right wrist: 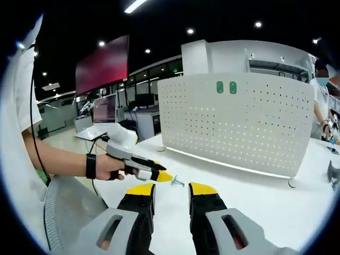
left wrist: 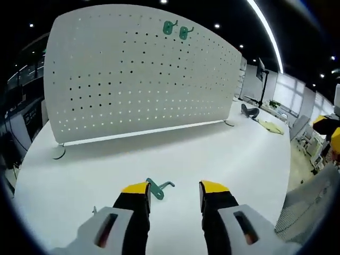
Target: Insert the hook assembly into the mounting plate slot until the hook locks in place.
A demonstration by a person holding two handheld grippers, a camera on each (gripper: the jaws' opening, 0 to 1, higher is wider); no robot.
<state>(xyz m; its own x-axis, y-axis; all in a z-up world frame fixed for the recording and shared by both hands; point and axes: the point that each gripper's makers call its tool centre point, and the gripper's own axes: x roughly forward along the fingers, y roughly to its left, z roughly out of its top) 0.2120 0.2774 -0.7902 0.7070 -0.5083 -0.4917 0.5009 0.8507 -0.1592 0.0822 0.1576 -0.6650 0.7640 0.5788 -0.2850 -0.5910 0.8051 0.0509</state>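
Left gripper view is showing the left hand-held gripper [left wrist: 175, 190] hovering released over a green hook [left wrist: 158, 188] lying on the white counter [left wrist: 223, 143], the pegboard [left wrist: 138, 74] standing far behind; the right hand-held gripper [right wrist: 166, 190] is also hanging unclenched, grasping nothing

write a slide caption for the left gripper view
Open left claw nears a green hook on the white table, before a pegboard.
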